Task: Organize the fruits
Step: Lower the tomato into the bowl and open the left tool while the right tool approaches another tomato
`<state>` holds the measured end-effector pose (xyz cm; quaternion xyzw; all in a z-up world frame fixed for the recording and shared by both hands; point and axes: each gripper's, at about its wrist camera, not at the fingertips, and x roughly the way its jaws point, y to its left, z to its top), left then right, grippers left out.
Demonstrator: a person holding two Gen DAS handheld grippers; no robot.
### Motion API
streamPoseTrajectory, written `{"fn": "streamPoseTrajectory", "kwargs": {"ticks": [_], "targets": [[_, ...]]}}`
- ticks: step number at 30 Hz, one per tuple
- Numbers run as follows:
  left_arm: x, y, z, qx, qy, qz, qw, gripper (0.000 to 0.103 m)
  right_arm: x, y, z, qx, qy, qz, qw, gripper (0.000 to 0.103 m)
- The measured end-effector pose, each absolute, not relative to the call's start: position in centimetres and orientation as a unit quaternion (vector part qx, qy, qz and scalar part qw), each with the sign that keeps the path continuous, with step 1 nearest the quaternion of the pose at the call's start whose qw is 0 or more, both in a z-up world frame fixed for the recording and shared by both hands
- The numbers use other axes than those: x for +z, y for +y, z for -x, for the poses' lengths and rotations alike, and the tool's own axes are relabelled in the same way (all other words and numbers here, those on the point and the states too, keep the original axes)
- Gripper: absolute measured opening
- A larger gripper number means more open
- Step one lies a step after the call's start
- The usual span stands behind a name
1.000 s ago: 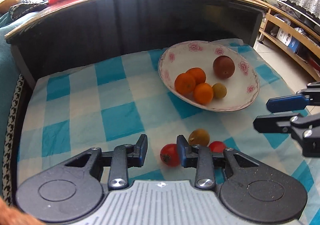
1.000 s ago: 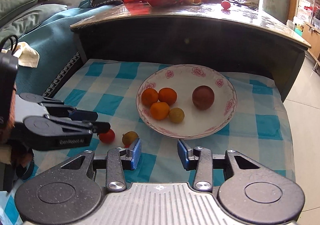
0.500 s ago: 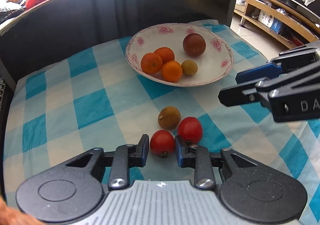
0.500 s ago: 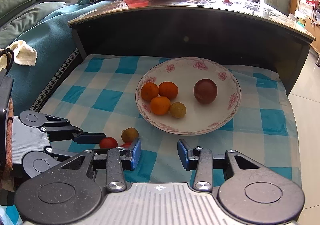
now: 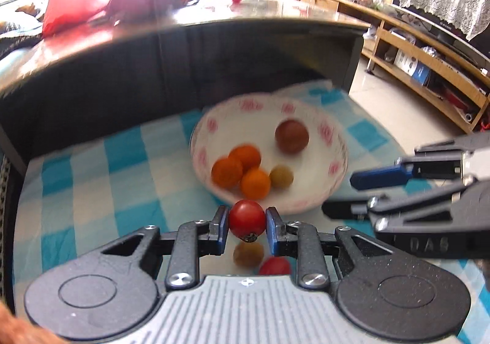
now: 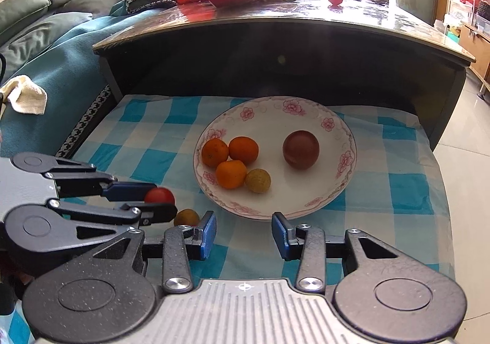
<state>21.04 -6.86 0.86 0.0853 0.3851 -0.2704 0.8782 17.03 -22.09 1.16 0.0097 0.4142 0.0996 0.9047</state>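
We are in the carrying step: our left claw is clenched on a red tomato, pads pressing its two sides, and the tomato is up off the checked cloth, just short of the near rim of the flowered plate. Three oranges, a small yellow-green fruit and a dark round fruit already lie in the plate. A second tomato and a brownish fruit are left on the cloth below the held one. Our right claw is released, nothing between its blue pads, hovering over the cloth at the plate's near edge.

Next, we judge, the tomato should go forward over the rim and down into the bare part of the plate. It should be let go low, since a round fruit dropped from height could roll into the others or out. The grip should stay gentle, as a tomato bruises easily.

A second ago the left claw stood wide, the tomato beside one pad on the cloth. Its jaws have just been closing, and the fruit between them is now lifted toward the plate. The right claw looks unchanged.
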Motion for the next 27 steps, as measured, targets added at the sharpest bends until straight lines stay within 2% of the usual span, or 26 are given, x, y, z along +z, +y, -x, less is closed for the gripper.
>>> {"fn": "streamPoseTrajectory", "kwargs": {"ticks": [10,27], "targets": [[0.8,-12.2,-25.2,-0.269,0.365,-0.105,0.885,0.036,1.6,-25.1,-17.5,0.055,0.409,-0.027,0.91,0.034],[1.0,-10.3,-23.8,-0.264,0.362,-0.091,0.889,0.038,1.6,-24.5,-17.4,0.064,0.412,-0.023,0.909,0.034]]}}
